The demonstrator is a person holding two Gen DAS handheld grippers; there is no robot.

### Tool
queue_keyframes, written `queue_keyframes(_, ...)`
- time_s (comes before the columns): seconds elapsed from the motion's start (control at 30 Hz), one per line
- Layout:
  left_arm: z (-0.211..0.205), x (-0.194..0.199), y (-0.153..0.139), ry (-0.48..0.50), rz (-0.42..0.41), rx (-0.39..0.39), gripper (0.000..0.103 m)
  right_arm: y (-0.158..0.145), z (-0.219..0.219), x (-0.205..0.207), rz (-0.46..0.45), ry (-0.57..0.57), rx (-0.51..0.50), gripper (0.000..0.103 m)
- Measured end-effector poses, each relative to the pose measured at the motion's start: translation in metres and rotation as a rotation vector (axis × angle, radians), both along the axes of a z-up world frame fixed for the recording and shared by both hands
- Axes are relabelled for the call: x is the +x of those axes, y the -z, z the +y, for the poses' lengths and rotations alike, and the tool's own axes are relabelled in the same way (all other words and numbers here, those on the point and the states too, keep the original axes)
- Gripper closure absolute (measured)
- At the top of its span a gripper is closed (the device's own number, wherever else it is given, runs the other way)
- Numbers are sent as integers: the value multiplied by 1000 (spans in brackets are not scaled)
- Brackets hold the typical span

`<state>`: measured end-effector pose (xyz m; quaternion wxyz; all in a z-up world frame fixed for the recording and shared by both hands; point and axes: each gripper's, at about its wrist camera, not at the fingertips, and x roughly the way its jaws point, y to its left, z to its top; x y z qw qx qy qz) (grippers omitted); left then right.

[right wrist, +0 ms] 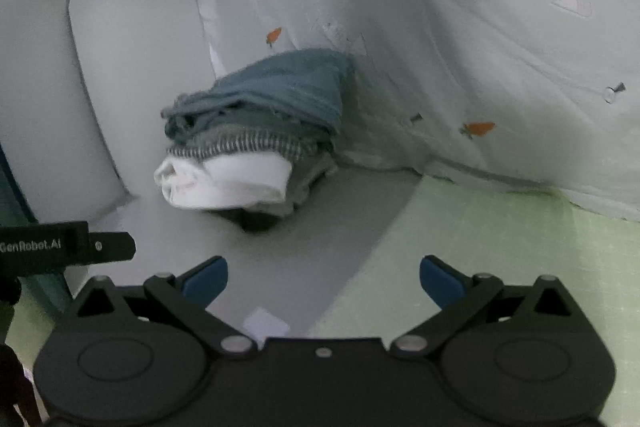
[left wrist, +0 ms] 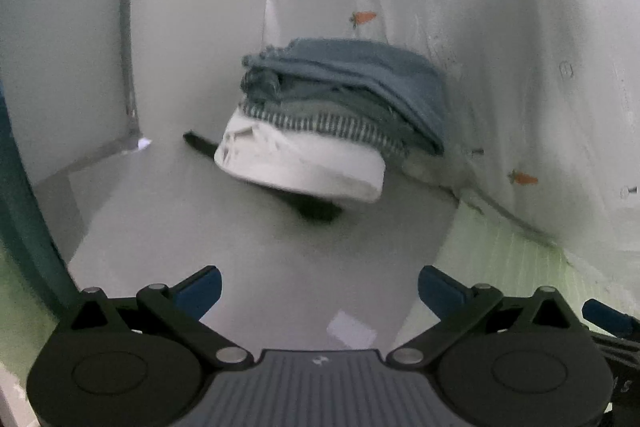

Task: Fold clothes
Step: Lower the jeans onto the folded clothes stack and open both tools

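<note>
carrot-print sheet beside green mat.

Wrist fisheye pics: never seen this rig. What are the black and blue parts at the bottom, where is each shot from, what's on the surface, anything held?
There is no robot arm here. A person carries one two-finger tool in each hand, and each tool has a fisheye camera looking forward along its fingers. The black linkages with blue pads at the bottom of each picture are that tool itself: the left hand-held gripper in the left wrist view, the right hand-held gripper in the right wrist view. Both stand open and hold nothing.

Ahead of both sits a stack of folded clothes: a blue piece on top, a striped one under it, a white one lowest, with something dark showing beneath. It rests on a grey surface. Beside it lies a white cloth printed with small carrots, and a pale green cloth lies nearer.
</note>
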<state>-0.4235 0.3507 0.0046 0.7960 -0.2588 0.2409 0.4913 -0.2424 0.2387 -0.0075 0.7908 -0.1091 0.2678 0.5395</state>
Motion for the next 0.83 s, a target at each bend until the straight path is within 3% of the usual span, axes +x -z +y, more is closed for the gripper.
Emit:
queue_keyframes(0.43, -42, 9, 12, 30, 66, -27, 0, 13, -51, -3, 3, 18, -62, 0)
queue_keyframes(0.83, -49, 7, 4, 36, 61, 3, 0, 10, -60, -7, 4, 24, -53, 0)
